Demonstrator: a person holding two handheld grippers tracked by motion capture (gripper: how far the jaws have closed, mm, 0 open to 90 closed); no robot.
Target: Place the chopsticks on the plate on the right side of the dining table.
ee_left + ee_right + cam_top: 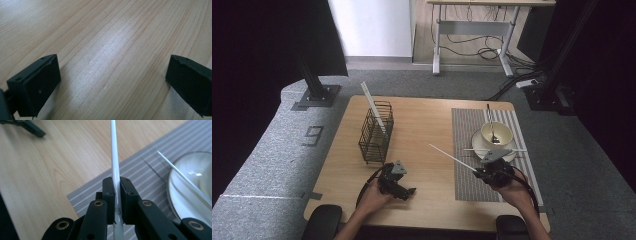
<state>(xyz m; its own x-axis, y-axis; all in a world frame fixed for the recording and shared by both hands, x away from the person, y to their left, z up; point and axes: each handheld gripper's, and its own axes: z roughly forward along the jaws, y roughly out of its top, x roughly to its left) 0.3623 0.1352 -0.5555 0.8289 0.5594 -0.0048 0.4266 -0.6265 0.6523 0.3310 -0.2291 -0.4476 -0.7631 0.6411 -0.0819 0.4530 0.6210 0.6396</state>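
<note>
Presently: wire basket [376, 134], far-left of the right gripper [478, 171], one white chopstick [373, 105] inside. Left gripper [411, 190], nearer it, jaws apart, empty. Right gripper clamps second chopstick [115, 167], long axis pointing basketward.

Left forearm enters from the bottom edge of the high view, angled up and to the right. Left hand [373, 196] wraps the rear of the left gripper [411, 190], which lies low over the bench [422, 125] and points to the right, its grey three-cornered plate on top and its cable looping back round the hand. In the left gripper view its jaws stand wide apart with nothing between them.

Right forearm enters at the lower right, angled up and to the left. Right hand [512, 189] carries the right gripper [476, 172], pointing left and raised slightly. Its jaws are closed tight on a thin white chopstick [115, 170], which runs straight out ahead of them.
</note>
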